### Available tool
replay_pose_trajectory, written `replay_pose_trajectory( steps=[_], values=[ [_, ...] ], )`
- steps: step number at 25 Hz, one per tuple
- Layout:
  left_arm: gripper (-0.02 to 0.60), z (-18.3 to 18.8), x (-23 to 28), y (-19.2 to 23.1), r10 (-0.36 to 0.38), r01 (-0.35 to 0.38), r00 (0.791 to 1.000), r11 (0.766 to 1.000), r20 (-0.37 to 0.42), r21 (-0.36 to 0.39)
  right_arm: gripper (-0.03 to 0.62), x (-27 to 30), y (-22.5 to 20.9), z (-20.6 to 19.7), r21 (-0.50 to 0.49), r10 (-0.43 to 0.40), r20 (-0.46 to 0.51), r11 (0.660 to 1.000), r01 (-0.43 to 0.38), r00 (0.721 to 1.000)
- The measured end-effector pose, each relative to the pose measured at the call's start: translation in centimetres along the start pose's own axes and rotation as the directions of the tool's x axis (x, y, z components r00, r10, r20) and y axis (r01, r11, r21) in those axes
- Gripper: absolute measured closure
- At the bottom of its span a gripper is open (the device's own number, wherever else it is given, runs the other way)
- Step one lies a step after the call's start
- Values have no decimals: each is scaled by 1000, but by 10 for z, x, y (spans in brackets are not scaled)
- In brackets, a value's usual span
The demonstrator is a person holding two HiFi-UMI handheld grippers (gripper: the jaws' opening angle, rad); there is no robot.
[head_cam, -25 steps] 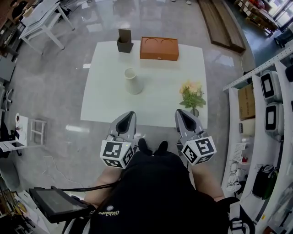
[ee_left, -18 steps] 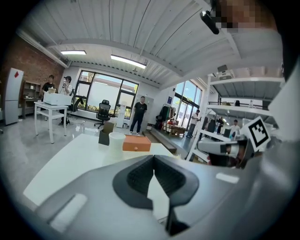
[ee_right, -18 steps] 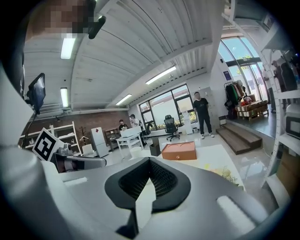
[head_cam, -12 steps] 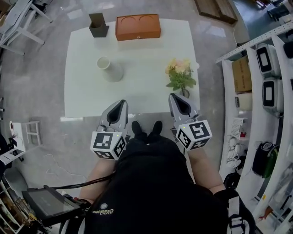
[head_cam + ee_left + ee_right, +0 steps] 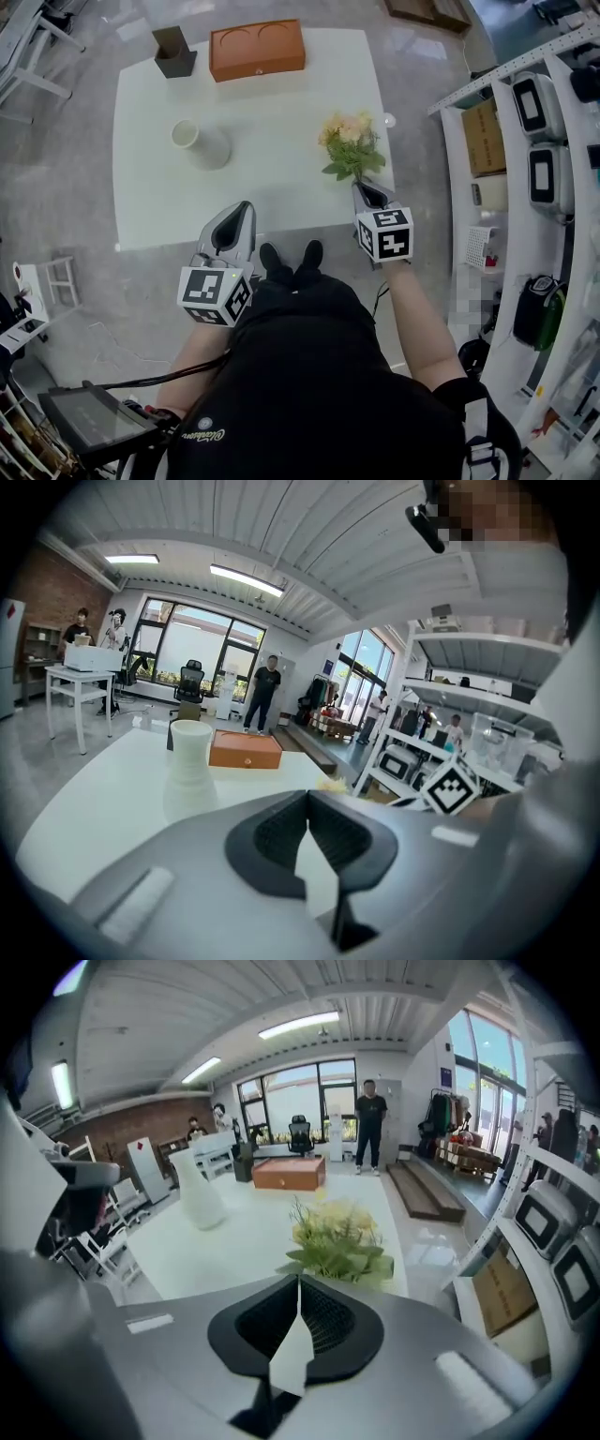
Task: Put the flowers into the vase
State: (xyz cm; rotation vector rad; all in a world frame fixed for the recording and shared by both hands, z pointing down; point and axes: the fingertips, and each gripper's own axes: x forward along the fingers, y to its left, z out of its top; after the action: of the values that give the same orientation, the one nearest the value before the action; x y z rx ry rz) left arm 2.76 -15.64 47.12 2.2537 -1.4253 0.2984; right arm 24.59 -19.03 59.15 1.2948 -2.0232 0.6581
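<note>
Flowers (image 5: 349, 150) are standing upright just past the tips of our right gripper (image 5: 362, 187), dead ahead of it, blooms on top. That gripper's jaws are pressed together on nothing, so we reckon they'll have to spread before any grab. Our left gripper (image 5: 244, 208) is closed and empty too, well off to the side, with the vase (image 5: 192, 141) ahead of it.
</note>
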Motion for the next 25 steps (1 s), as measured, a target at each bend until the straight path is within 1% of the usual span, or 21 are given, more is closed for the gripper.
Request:
replay_pose_trajectory(
  steps=[2,4,6,7,10,13,15,17,18,20,22,25],
  values=[
    [575,0,0,-1,-3,3,1000,1000,-4,-1,553,17,-12,-16,-14,-2,-96,1000,0,995],
    [575,0,-1,-1,-3,3,1000,1000,-6,-1,534,30,-22,-27,-28,-7,-180,1000,2,984],
    [575,0,-3,-1,-1,1,1000,1000,-4,1,464,42,-29,-36,-20,8,-255,1000,-14,967],
    [575,0,-3,-1,1,-1,1000,1000,-3,1,446,47,-31,-39,-11,20,-282,1000,-24,959],
    [575,-1,-4,3,9,-9,1000,1000,-7,-2,430,60,-37,-45,16,65,-353,998,-63,933],
    [575,-3,-5,5,15,-15,1000,1000,-9,-8,433,69,-38,-50,56,133,-433,991,-121,892],
    [575,-3,-6,5,13,-13,1000,1000,-7,-9,433,74,-37,-53,113,193,-482,981,-158,855],
    [575,-4,-6,4,10,-10,1000,1000,-7,-10,440,77,-37,-54,160,233,-521,972,-173,821],
    [575,-4,-7,4,9,-9,1000,1000,-7,-10,455,79,-39,-55,173,239,-536,970,-171,810],
    [575,-5,-7,4,8,-8,1000,1000,-8,-13,485,82,-42,-57,192,246,-557,967,-166,793],
    [575,-5,-7,4,7,-7,1000,1000,-7,-11,494,85,-42,-59,222,274,-567,959,-176,776],
    [575,-6,-9,5,7,-7,1000,1000,-4,-10,519,88,-42,-62,255,305,-564,948,-189,768]
  ],
)
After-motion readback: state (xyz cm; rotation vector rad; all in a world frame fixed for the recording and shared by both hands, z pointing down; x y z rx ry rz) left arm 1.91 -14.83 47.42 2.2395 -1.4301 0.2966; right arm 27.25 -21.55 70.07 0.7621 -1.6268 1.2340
